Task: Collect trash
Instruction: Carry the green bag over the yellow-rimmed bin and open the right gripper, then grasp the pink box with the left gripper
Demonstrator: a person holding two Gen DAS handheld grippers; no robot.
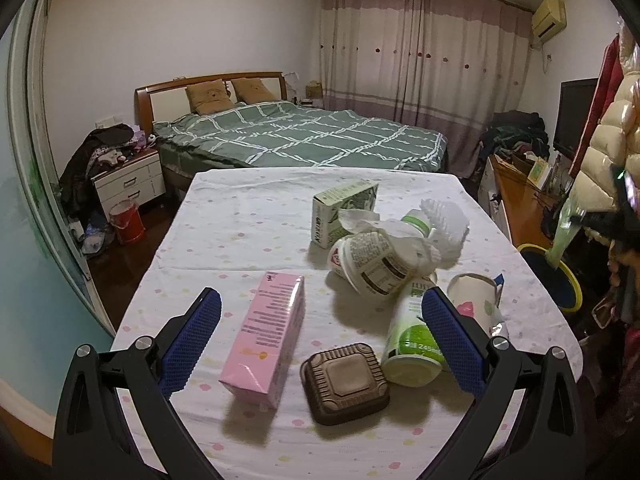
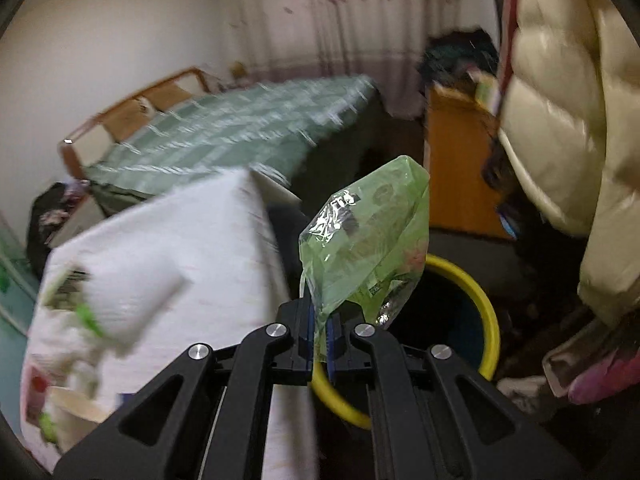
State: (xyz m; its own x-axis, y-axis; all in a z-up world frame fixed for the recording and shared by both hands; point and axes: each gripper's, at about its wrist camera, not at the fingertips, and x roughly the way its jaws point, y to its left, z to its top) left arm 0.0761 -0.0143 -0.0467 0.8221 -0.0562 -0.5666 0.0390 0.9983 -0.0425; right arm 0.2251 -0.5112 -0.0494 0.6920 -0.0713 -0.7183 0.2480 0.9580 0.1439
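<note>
right tongs (image 2: 320, 340): clamped on green wrapper (image 2: 368, 240), hanging long-axis over yellow-rimmed bin (image 2: 486, 312), beside desk (image 2: 180, 240).
left tongs (image 1: 320, 332): open, empty.

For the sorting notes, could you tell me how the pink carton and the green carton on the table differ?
The pink carton lies near the camera between the open left gripper's fingers; the green carton lies farther back against the crumpled trash. The pink carton looks longer and slimmer. Both lie on the table.
</note>
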